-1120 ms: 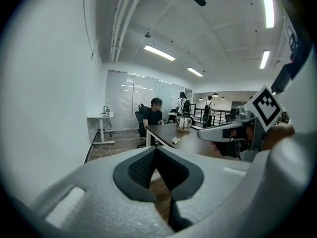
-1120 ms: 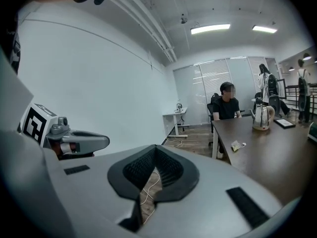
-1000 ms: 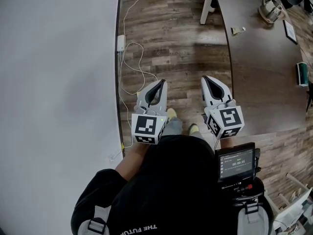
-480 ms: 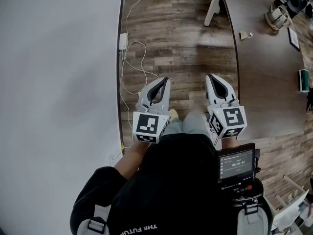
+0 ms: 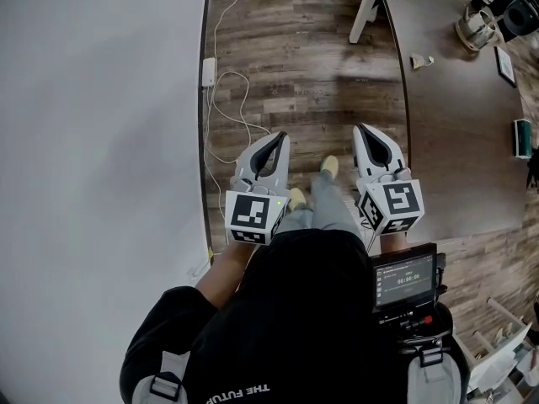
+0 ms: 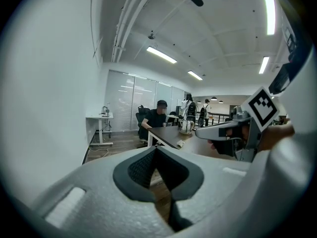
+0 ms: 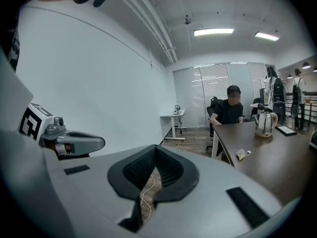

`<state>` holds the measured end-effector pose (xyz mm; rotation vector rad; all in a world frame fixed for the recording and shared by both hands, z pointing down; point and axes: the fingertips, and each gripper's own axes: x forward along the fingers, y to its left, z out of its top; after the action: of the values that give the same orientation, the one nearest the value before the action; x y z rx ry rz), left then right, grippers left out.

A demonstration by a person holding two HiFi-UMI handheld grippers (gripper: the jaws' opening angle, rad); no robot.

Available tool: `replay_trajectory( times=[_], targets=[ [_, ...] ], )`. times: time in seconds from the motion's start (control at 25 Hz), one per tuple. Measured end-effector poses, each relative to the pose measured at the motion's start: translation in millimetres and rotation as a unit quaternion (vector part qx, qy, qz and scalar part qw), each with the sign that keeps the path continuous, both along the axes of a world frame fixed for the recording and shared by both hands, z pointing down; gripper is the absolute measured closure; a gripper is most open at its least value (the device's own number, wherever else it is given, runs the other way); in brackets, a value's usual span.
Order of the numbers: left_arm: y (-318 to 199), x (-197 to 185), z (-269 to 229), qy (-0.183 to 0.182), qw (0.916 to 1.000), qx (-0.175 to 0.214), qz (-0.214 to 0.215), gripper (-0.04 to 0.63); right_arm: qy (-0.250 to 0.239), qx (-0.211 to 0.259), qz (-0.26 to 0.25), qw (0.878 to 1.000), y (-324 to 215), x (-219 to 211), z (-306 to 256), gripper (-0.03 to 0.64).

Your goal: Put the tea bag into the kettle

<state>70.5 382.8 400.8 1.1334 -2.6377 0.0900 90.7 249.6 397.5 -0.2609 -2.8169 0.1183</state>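
The tea bag lies on the dark wooden table, far ahead and right of both grippers. The metal kettle stands further back on the same table. My left gripper and right gripper are held side by side over the wood floor, both shut with nothing in them. In the right gripper view the tea bag and kettle show at the right, beyond my right gripper. The left gripper view shows the kettle and tea bag past my left gripper.
A white wall runs along the left, with a cable and a power adapter on the floor beside it. A white table leg stands ahead. A framed item and a green object lie on the table. A person sits at its far end.
The person holding the grippers has stepped forward, one foot now showing ahead between the grippers. Both grippers stay shut and level, and the table has shifted slightly in view.
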Motion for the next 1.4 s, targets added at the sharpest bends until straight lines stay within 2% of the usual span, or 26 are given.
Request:
replay_trajectory(
  times=[0.16,0.36,0.56,0.84,1.08,1.4],
  targets=[
    [-9,9,2,-0.002,1.0,-0.003,0.004,0.592,-0.002,0.002,0.0,1.0,-6,8,1,0.612],
    [-35,-34,11,-0.004,0.9998,-0.005,0.018,0.592,0.0,0.0,0.01,1.0,-31,-31,14,0.612],
    [-100,-82,2,-0.012,0.9992,-0.021,0.031,0.592,0.002,-0.014,0.022,1.0,-95,-74,15,0.612],
    [-137,-112,-1,-0.013,0.9984,-0.021,0.051,0.592,0.003,-0.014,0.05,0.999,-133,-93,12,0.612],
    [-147,-122,-6,-0.021,0.9979,-0.016,0.06,0.592,0.005,-0.018,0.067,0.998,-144,-94,13,0.612],
    [-146,-120,-8,-0.033,0.9979,-0.016,0.053,0.592,-0.001,-0.023,0.061,0.998,-142,-94,15,0.612]
  ],
)
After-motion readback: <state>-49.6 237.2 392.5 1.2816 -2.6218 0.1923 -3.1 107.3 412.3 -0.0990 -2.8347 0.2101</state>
